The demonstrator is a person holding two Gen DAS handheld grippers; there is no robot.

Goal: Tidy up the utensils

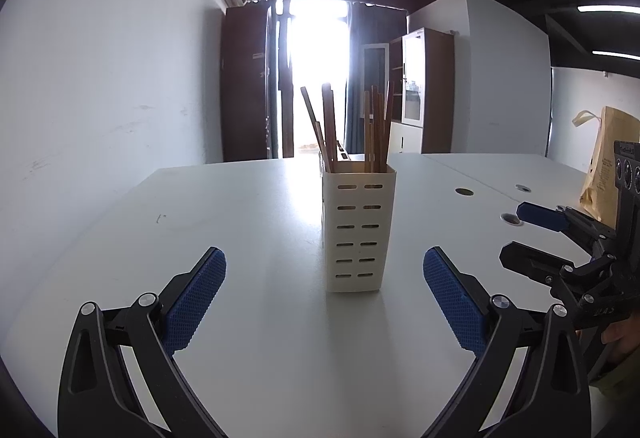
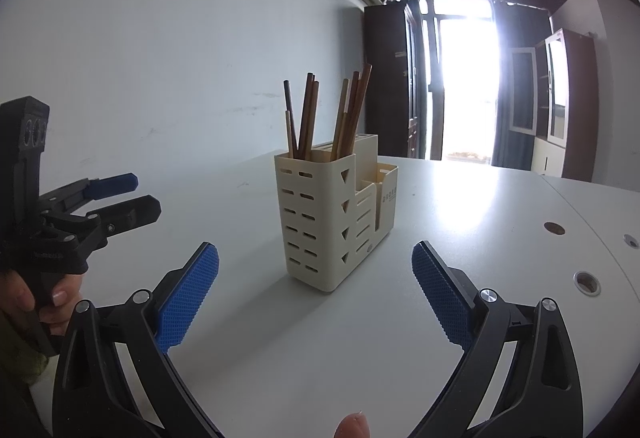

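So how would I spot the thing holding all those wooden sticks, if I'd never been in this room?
Look at the big white table running toward the bright doorway. Standing upright and alone near its middle is a cream plastic utensil holder with slotted walls. It steps down from a tall compartment to lower ones, and only the tall one has brown chopsticks poking out of it.

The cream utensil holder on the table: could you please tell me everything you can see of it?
The utensil holder looks like cream plastic, with slotted vents on its walls and triangular cutouts along one side. It steps down in height from a tall compartment to lower ones behind. It stands upright on the white table, touching nothing else. Wooden chopsticks stand in the tall compartment, leaning in two bunches. Both the left gripper and the right gripper are open and apart from it.
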